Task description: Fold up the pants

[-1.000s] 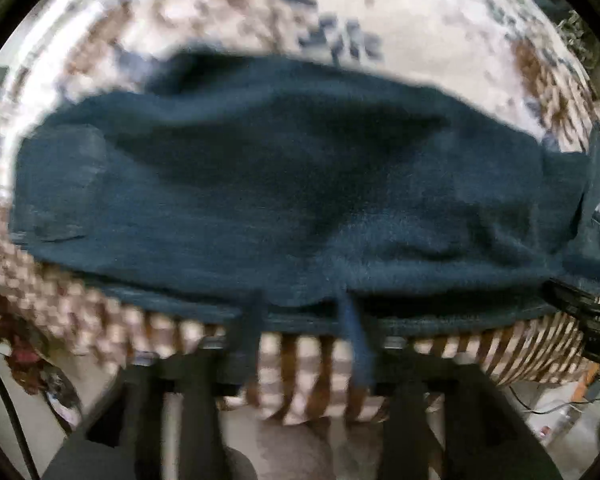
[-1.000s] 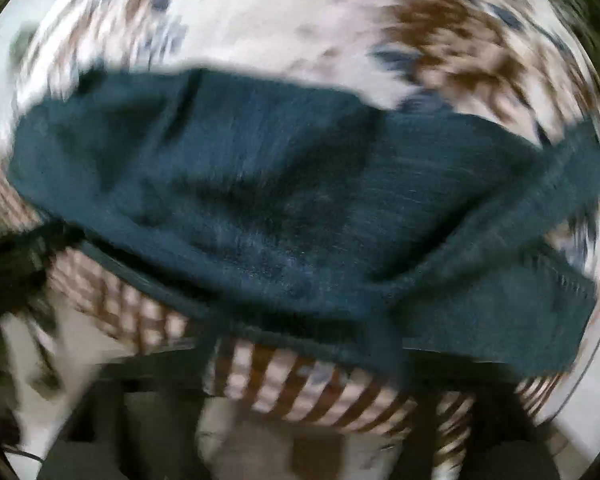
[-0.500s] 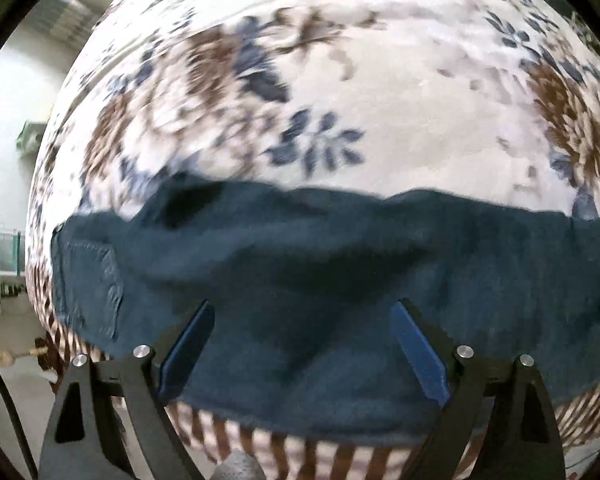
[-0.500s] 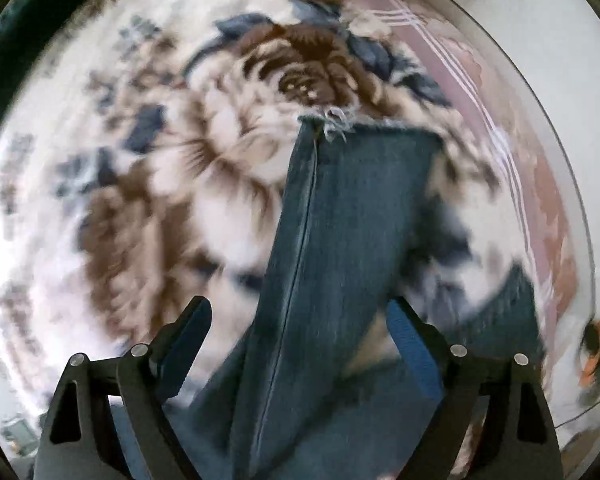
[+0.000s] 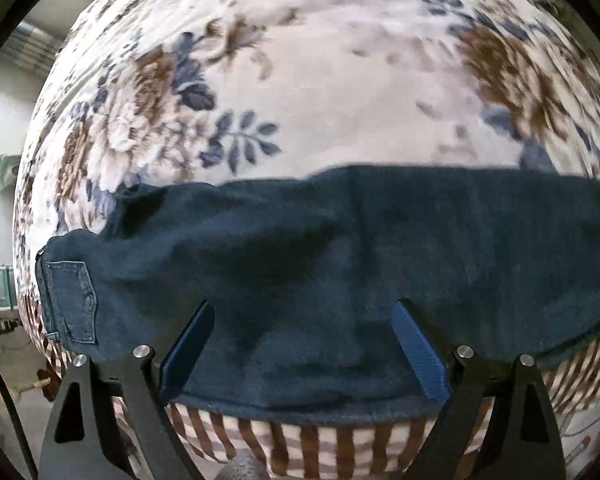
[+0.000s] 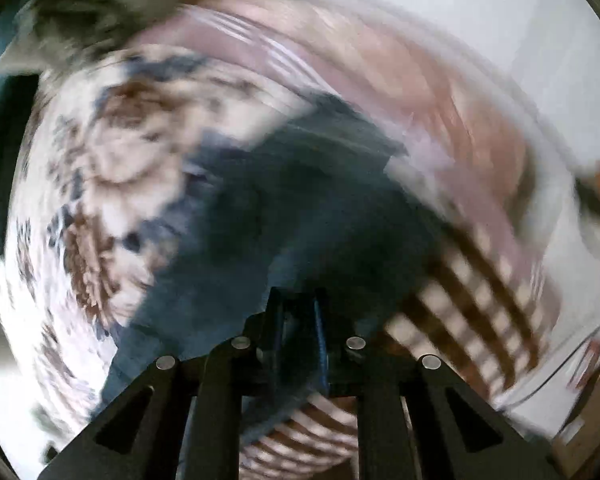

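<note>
Two claws work on the pants [image 5: 320, 264], which lie folded long on the flowery bed [image 5: 340, 80]. A moment ago the right claw [image 6: 298, 320] was wide open; now it looks pinched shut on the pants (very blurry), likely starting a new fold. Left claw [image 5: 300, 344] stays wide open above the pants, holding nothing.

Dark pants [image 5: 340, 264] lie on floral blanket [image 5: 320, 80].

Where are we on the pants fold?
Done: pants lie folded lengthwise along the blanket's near edge. In hand: left gripper open above them; right gripper looks shut on denim, though blurred. Left: the crosswise folds.
</note>
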A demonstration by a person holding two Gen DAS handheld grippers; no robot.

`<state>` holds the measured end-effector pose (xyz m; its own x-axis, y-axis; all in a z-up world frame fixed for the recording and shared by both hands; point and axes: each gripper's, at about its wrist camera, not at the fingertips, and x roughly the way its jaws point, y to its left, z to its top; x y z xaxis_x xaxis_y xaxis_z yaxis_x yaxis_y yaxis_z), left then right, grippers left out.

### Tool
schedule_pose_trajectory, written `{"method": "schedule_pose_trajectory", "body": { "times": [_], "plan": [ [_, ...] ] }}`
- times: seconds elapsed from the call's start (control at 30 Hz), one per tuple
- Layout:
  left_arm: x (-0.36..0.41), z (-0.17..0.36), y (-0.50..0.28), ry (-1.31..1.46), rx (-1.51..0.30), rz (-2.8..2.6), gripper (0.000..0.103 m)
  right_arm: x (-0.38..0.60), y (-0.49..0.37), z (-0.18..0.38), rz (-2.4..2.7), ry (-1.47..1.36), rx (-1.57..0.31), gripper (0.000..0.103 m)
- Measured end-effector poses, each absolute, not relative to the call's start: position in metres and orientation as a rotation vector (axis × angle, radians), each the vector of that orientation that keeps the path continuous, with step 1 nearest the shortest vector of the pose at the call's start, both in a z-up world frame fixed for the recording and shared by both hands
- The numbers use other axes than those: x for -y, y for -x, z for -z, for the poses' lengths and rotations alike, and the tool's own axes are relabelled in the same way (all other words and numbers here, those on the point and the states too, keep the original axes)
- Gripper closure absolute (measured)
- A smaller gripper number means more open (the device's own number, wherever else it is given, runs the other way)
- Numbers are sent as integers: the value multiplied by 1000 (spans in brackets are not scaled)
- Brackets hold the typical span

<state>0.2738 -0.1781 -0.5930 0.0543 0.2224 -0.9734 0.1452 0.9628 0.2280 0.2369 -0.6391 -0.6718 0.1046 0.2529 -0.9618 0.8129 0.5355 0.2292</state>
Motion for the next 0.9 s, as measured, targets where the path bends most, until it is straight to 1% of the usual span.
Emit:
{"method": "schedule_pose_trajectory", "body": {
  "times": [0.03,0.1,0.17,0.2,0.23,0.27,0.3,0.33,0.4,0.53,0.57,0.63,0.67,0.7,0.73,0.77,0.8,0.83,0.87,0.9],
  "plan": [
    [179,594,-273,-295,-1528,-54,12,645,-224,681,505,-1069,-1435,85],
    [183,595,-269,-305,-1526,-46,12,652,-214,688,474,-1130,-1394,82],
    [186,596,-266,-309,-1526,-36,12,654,-209,689,468,-1165,-1359,64],
    [187,597,-265,-304,-1530,-33,12,654,-207,690,467,-1177,-1348,60],
    [187,598,-264,-301,-1534,-32,12,655,-207,692,472,-1182,-1355,60],
    [187,598,-263,-302,-1536,-31,12,654,-207,698,467,-1190,-1351,64],
    [188,599,-263,-306,-1536,-31,12,651,-209,699,472,-1171,-1352,75],
    [188,599,-262,-312,-1535,-33,12,644,-218,705,498,-1128,-1368,100],
    [187,597,-260,-315,-1534,-32,12,637,-226,698,509,-1059,-1366,100],
    [181,588,-258,-296,-1523,-38,12,642,-213,658,514,-1036,-1293,101],
    [179,587,-258,-283,-1526,-38,12,641,-211,656,502,-1030,-1303,101],
    [175,585,-258,-266,-1528,-43,12,639,-213,666,529,-960,-1380,101],
    [173,584,-257,-261,-1529,-47,12,641,-211,671,535,-951,-1406,99],
    [171,583,-257,-249,-1531,-50,12,643,-211,687,527,-953,-1468,94],
    [168,582,-255,-239,-1532,-55,12,644,-211,702,524,-955,-1554,85],
    [163,580,-254,-224,-1534,-62,12,644,-210,708,527,-960,-1584,80],
    [154,577,-251,-196,-1537,-72,12,642,-207,705,526,-982,-1568,76],
    [148,575,-249,-179,-1536,-78,12,636,-205,694,520,-978,-1539,64],
    [137,570,-245,-150,-1530,-91,12,631,-205,687,517,-964,-1527,57],
    [128,567,-242,-128,-1523,-102,12,618,-204,671,512,-931,-1503,56]
  ]
}}
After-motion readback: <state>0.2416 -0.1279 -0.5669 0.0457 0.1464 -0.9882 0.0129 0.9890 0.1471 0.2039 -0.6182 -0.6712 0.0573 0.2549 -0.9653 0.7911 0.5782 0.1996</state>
